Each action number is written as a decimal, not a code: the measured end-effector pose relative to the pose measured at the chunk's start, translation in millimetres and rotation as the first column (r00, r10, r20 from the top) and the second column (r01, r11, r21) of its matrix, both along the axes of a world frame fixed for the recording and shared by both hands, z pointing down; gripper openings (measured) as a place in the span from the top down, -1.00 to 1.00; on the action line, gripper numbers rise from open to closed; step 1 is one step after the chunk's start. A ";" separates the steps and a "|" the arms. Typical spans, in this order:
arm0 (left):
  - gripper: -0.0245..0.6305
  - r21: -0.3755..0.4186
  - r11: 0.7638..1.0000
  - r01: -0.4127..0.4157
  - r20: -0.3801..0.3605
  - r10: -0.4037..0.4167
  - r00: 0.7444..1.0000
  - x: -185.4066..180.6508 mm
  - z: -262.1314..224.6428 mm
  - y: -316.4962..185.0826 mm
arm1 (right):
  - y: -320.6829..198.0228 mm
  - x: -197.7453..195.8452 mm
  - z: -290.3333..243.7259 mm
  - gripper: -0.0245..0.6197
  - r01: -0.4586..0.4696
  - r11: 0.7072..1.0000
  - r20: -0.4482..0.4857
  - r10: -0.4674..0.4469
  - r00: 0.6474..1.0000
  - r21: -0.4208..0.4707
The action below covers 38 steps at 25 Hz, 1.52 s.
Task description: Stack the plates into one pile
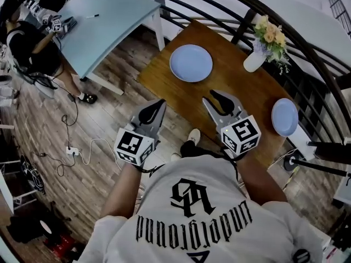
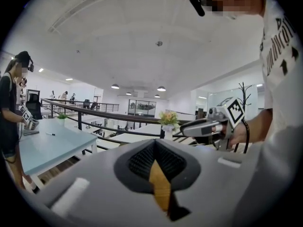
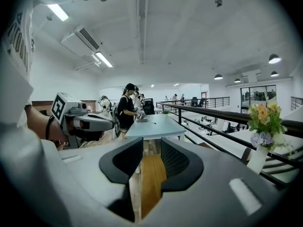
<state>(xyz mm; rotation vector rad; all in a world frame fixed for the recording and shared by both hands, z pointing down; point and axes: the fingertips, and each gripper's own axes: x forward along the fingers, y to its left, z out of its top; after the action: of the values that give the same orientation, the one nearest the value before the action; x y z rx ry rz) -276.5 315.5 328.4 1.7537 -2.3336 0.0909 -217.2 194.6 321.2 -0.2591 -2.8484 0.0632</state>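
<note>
Two pale blue plates lie apart on the brown wooden table [image 1: 230,92]: one plate [image 1: 191,63] near its far left, the other plate [image 1: 284,116] at its right edge. Both grippers hover short of the table's near edge, in front of the person's chest. My left gripper [image 1: 159,104] [image 2: 154,143] is shut, its tips meeting with nothing between them. My right gripper [image 1: 215,96] [image 3: 151,143] stands open and empty, pointing toward the space between the plates. Neither plate shows in the gripper views.
A white vase of flowers [image 1: 255,59] [image 3: 262,126] stands at the table's far side. A dark curved railing [image 1: 307,43] runs behind it. A light blue table [image 1: 104,21] and a person [image 1: 27,43] are at the far left. Cables [image 1: 82,147] lie on the wooden floor.
</note>
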 end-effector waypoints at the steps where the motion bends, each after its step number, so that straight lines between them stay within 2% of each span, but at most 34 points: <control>1: 0.78 -0.006 1.000 -0.011 -0.001 0.011 1.000 -5.8 1.2 -10.8 | -8.8 -4.5 2.1 0.62 -0.005 1.000 -0.005 0.005 1.000 -0.003; 7: 0.78 -0.037 0.998 -0.055 -0.015 0.055 0.998 -22.3 13.4 -68.1 | -61.2 -20.4 12.3 0.62 -0.021 0.999 -0.025 0.020 0.999 -0.027; 15: 0.78 -0.070 0.996 -0.062 -0.061 0.058 0.996 -42.3 43.5 -115.8 | -116.3 -31.3 30.1 0.62 -0.037 0.999 -0.046 0.036 0.998 -0.026; 28: 0.78 -0.092 0.986 -0.137 -0.125 0.125 0.984 -83.4 70.8 -159.0 | -145.9 -60.0 55.8 0.62 -0.115 0.991 -0.115 0.107 0.988 -0.065; 38: 0.78 -0.141 0.971 -0.193 -0.195 0.164 0.967 -126.7 110.6 -185.6 | -173.2 -94.7 106.7 0.62 -0.196 0.976 -0.218 0.173 0.961 -0.092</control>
<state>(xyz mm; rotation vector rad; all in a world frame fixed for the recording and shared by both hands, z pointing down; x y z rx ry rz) -403.2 129.8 439.0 1.8079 -1.9811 0.1356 -311.9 21.4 427.9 -0.0061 -2.6539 0.2732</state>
